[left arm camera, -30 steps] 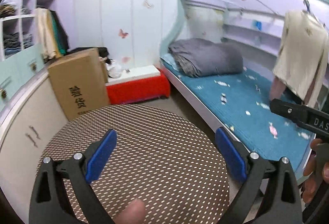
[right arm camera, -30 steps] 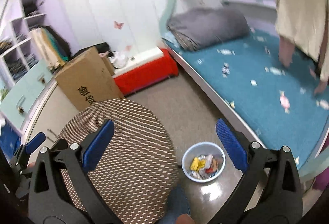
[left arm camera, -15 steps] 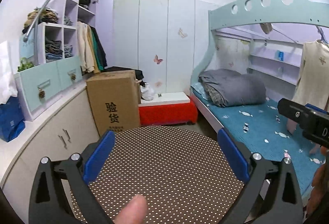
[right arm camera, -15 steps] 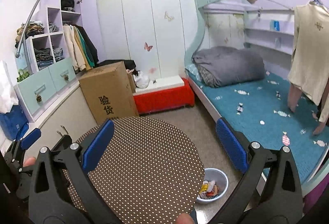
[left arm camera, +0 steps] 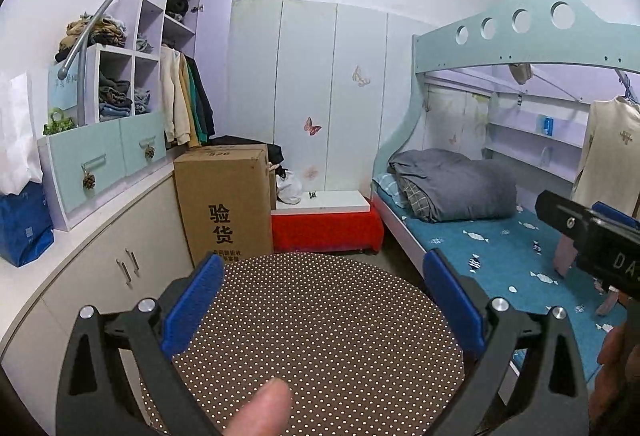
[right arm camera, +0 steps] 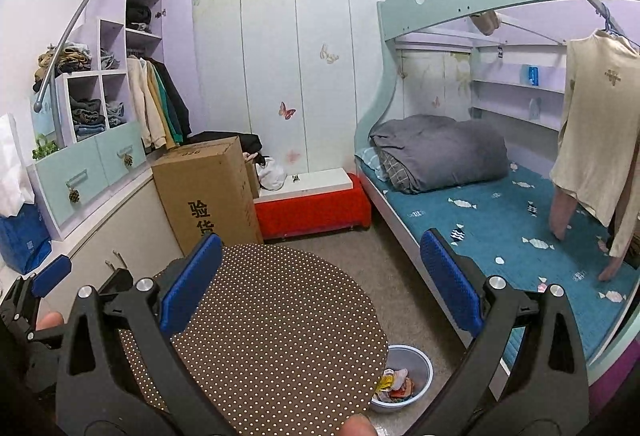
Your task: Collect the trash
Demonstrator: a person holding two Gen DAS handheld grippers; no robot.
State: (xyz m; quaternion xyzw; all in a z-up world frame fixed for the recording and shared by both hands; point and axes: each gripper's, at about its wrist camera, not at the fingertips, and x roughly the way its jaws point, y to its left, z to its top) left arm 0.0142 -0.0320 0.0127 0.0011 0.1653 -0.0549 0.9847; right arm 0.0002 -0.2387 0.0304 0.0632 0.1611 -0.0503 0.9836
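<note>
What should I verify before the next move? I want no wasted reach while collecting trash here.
1. Left claw open and empty: ok, blue pads wide apart, nothing between them.
2. Right claw open and empty: ok.
3. Grey plastic bowl of wrappers located: ok, on the floor beside the round brown dotted table, partly hidden by its edge.
4. Loose trash on the tabletop: ok, none shows on the visible part.
5. Small wrapper-like pieces on the blue bed mat: cannot tell whether they are trash or printed pattern.
6. The two claws apart: ok, each shows at the edge of the other's view.
</note>
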